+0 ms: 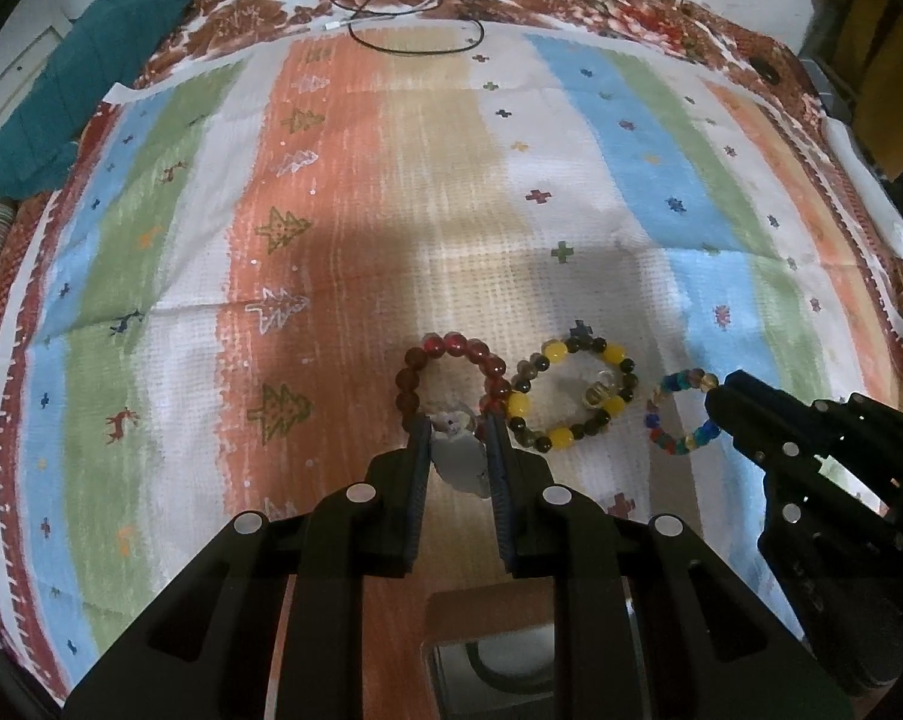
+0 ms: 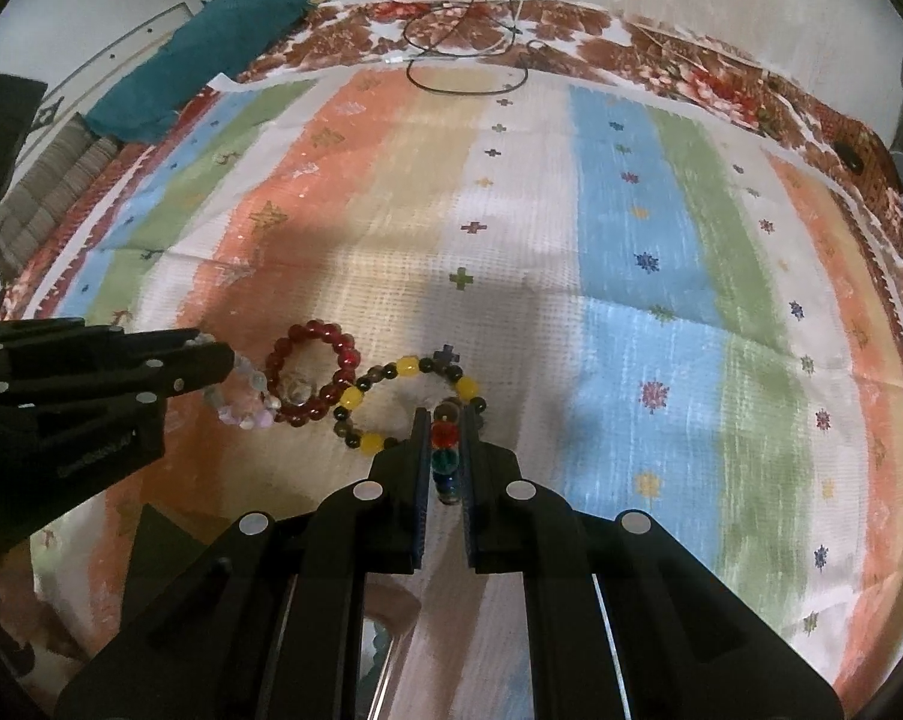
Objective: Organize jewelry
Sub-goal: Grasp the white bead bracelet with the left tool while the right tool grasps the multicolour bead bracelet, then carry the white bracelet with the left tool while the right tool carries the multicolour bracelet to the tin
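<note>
Four bead bracelets sit low over a striped cloth (image 1: 343, 192). A dark red bracelet (image 1: 451, 345) and a yellow-and-dark bracelet (image 1: 556, 351) lie side by side, touching. My left gripper (image 1: 458, 438) is shut on a pale lilac bracelet (image 1: 460, 456), which hangs beside the red bracelet (image 2: 331, 330) in the right wrist view (image 2: 241, 411). My right gripper (image 2: 445, 438) is shut on a multicoloured bracelet (image 2: 444, 450), just right of the yellow bracelet (image 2: 406, 367). In the left wrist view that gripper (image 1: 718, 399) holds the multicoloured loop (image 1: 670, 414).
A teal cloth bundle (image 1: 85, 78) lies at the far left edge. Black and white cables (image 1: 415, 18) curl on the floral border at the back. A white object (image 1: 865, 186) lies along the right edge. A box opening shows under my left gripper (image 1: 487, 654).
</note>
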`<state>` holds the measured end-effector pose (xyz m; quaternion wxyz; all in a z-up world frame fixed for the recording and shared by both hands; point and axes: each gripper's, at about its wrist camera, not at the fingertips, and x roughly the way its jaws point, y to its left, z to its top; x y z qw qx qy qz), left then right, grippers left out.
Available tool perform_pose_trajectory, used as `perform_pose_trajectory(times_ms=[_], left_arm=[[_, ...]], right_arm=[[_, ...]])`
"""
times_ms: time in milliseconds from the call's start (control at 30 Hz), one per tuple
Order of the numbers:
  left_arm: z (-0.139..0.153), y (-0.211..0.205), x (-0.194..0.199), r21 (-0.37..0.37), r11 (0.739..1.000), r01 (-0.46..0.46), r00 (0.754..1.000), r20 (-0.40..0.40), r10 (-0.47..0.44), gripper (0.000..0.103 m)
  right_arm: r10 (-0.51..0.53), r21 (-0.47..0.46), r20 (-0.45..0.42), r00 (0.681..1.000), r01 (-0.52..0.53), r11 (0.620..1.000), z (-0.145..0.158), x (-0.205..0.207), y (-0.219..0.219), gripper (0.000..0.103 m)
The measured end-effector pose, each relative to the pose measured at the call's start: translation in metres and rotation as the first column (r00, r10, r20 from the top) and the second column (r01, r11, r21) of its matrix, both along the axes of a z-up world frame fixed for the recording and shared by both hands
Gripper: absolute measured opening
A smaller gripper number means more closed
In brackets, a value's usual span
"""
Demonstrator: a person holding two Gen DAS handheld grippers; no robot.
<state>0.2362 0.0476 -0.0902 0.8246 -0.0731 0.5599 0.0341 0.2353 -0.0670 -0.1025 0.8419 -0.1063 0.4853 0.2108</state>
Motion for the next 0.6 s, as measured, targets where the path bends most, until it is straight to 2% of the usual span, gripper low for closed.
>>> perform_pose_trajectory(times_ms=[233, 600], left_arm=[[0.020, -0.006, -0.013, 0.013, 1.000, 0.014, 0.999, 0.046, -0.015, 0.018], [0.028, -0.012, -0.028, 0.016, 1.000, 0.021, 0.998, 0.067, -0.022, 0.018]], right_arm=[[0.003, 0.028, 0.031, 1.000, -0.004, 1.000, 0.010, -0.012, -0.002, 0.010], [-0.016, 0.050, 0.063, 0.998, 0.013, 0.999, 0.025, -0.026, -0.013, 0.010]])
